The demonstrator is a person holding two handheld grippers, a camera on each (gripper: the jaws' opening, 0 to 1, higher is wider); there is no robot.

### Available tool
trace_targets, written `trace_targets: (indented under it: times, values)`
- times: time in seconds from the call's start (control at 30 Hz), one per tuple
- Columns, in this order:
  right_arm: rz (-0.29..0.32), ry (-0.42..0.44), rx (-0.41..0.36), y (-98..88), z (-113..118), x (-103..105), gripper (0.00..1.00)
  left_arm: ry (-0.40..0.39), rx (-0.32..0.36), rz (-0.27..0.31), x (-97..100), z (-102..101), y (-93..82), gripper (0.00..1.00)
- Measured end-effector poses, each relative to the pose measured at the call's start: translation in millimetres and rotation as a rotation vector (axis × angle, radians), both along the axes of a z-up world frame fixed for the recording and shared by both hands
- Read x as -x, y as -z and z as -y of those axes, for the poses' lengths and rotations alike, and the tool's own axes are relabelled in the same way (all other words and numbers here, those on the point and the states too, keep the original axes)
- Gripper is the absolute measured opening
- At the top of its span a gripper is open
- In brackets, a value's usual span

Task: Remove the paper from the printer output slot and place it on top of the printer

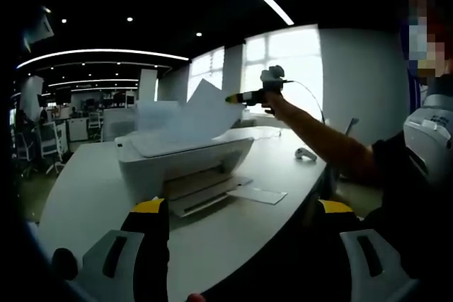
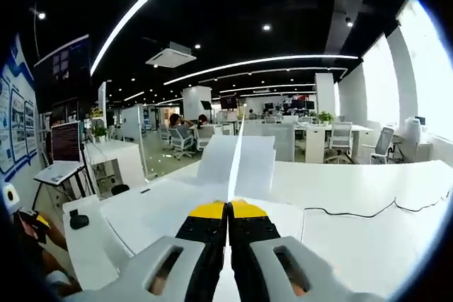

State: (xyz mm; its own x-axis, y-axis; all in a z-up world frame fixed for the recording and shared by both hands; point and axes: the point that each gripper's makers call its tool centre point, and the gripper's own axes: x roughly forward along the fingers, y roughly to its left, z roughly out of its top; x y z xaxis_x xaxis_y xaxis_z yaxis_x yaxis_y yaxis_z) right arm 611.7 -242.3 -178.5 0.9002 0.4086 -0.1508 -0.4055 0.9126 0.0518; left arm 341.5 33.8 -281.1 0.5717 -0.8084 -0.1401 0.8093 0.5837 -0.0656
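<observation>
Right claw [image 2: 228, 210] pinching paper [image 2: 232, 164] edge.

White paper [image 1: 202, 111] held above, seemingly, white printer [image 1: 185, 159]

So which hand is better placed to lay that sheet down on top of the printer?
The right one, most likely. The right gripper is shut on the paper, holding it above the printer. The left gripper hangs open and back from the printer.

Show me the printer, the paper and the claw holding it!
White boxy printer [image 1: 185, 157]: left gripper view, front face.
Thin white paper sheet [image 1: 202, 112]: left gripper view, middle.
Right claw [image 2: 228, 208]: right gripper view, yellow tips.
</observation>
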Motion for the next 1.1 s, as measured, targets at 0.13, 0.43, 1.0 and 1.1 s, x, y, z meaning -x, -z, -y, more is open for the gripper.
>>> trace_targets:
  times: [0.13, 0.43, 1.0, 1.1]
  values:
    - [-0.007, -0.008, 0.003, 2.4, -3, 0, 0.0, -0.002, 0.001, -0.002, 0.1, 0, 0.2, 0.87]
    - [-0.015, -0.022, -0.001, 3.3, -7, 0, 0.0, -0.001, 0.0, 0.002, -0.1, -1, -1.7, 0.87]
    - [-0.025, -0.058, -0.017, 2.8, -17, 5, 0.0, 0.0, 0.001, 0.005, -0.2, -2, -3.1, 0.87]
    - [-0.027, -0.063, -0.015, 3.7, -18, 6, 0.0, -0.002, 0.002, 0.004, -0.5, -2, -2.9, 0.87]
